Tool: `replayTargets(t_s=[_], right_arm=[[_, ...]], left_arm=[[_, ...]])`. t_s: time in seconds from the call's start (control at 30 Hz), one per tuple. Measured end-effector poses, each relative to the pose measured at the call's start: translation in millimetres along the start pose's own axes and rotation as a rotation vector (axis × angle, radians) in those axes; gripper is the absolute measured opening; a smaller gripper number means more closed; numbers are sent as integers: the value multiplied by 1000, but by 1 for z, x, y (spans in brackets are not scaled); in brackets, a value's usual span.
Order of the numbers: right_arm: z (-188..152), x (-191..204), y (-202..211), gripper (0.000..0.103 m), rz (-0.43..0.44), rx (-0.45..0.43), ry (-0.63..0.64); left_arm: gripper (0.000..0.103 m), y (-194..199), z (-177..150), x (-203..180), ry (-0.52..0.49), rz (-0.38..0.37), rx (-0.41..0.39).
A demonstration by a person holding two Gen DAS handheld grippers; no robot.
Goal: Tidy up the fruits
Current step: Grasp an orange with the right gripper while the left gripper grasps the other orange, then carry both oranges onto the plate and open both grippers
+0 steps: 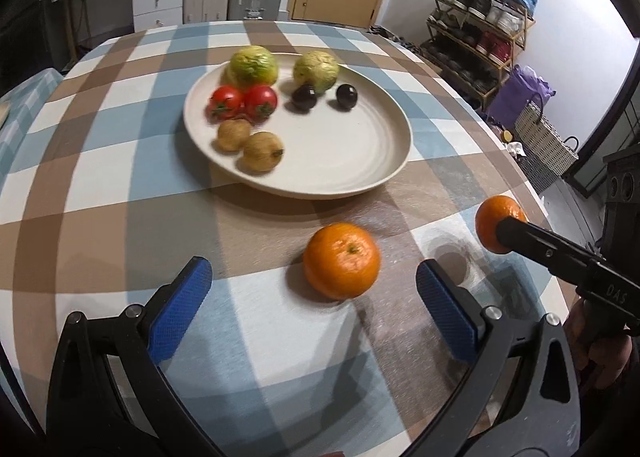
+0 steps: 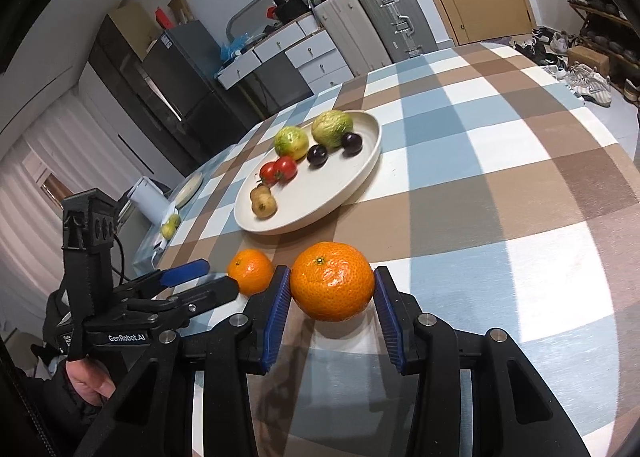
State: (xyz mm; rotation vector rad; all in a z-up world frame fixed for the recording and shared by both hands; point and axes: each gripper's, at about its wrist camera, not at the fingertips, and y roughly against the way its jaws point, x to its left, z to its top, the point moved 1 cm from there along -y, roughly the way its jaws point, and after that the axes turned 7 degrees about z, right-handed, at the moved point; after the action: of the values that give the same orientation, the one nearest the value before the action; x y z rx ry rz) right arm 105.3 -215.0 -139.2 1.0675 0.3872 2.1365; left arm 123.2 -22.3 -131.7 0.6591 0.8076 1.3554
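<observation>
The worktop is round and draped in a checked cloth of blue, brown and white squares. On it sits a broad, shallow cream plate, smooth and matte, carrying fruit along its far and left side: two bumpy green guavas, two glossy red tomatoes, two dark plums and two small tan longan-like fruits.

Nearer than the plate, the left tool is spread wide, its black frame ending in blue pads with a fine knurled texture. A mandarin lies on the cloth between and just ahead of those pads, touching neither. Its skin is bright orange and dimpled, with the stem scar facing up.

To its right, the right tool is narrowed around a second mandarin, with both blue pads pressed to its sides. This fruit is round, pitted and shiny, with a small green stem button on top. In the left wrist view it appears held off the cloth, with a shadow beneath it.
</observation>
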Motion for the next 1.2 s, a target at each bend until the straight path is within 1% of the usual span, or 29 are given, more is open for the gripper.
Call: replayTargets(t_s=[0.07, 0.17, 0.23, 0.27, 0.33, 0.37, 0.43, 0.47, 0.53, 0.97, 1.03, 1.2], right_arm=[[1, -3, 3, 42, 1, -7, -2], [3, -7, 7, 42, 2, -12, -11], [3, -9, 9, 42, 4, -12, -16], [3, -10, 10, 42, 4, -13, -17], [4, -12, 10, 42, 8, -13, -22], [4, -12, 11, 42, 8, -13, -24], [6, -14, 10, 42, 11, -12, -30], [6, -14, 10, 42, 13, -11, -31], [6, -14, 9, 42, 16, -6, -32], [10, -14, 2, 42, 3, 9, -28], [12, -13, 0, 42, 3, 11, -22], [22, -10, -4, 42, -1, 11, -3]], left_arm=[[100, -3, 2, -3, -2, -2, -1], [91, -5, 6, -5, -9, 3, -5], [80, -7, 7, -6, -16, -1, 0], [77, -8, 8, -6, -18, -5, 4], [64, -10, 9, -7, -22, -17, 14], [60, -11, 9, -7, -23, -22, 22], [49, -13, 9, -7, -26, -34, 32], [47, -14, 9, -7, -25, -43, 35], [39, -15, 8, -8, -22, -69, 39], [38, -7, 12, -2, -8, -87, 16], [38, -3, 14, 1, 3, -106, 7], [38, 9, 29, 5, 7, -115, -31]])
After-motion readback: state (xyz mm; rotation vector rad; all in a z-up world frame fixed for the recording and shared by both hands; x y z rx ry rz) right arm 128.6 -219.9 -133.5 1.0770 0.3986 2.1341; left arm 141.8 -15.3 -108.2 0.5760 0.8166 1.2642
